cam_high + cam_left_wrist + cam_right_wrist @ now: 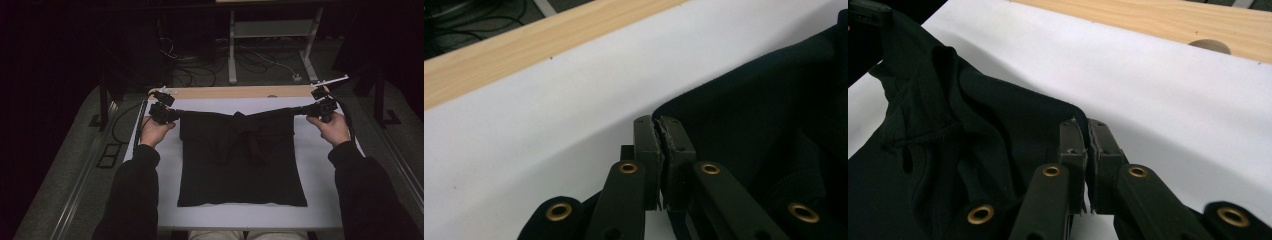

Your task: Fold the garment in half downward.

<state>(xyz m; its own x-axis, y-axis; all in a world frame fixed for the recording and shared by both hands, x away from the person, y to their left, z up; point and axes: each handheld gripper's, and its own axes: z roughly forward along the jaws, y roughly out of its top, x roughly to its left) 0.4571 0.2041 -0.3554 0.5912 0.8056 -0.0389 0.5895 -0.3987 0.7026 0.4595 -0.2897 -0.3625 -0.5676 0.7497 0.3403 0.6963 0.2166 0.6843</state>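
black cloth, seemingly a shirt (pixel 242 160), lies flat on the white table (pixel 320 170). the left gripper (pixel 659 131) and right gripper (pixel 1083 131) each pinch a top corner, jaws closed on fabric. the step looks like folding; next calls for moving both corners evenly.

Matt black cloth with stitched seams for the shirt (pixel 240 160), smooth matt white sheet over the table (pixel 320 165), pale grained wood along the far edge (pixel 235 92), matt black plastic with brass-coloured rivets on the left gripper (pixel 659 131) and right gripper (pixel 1085 131).
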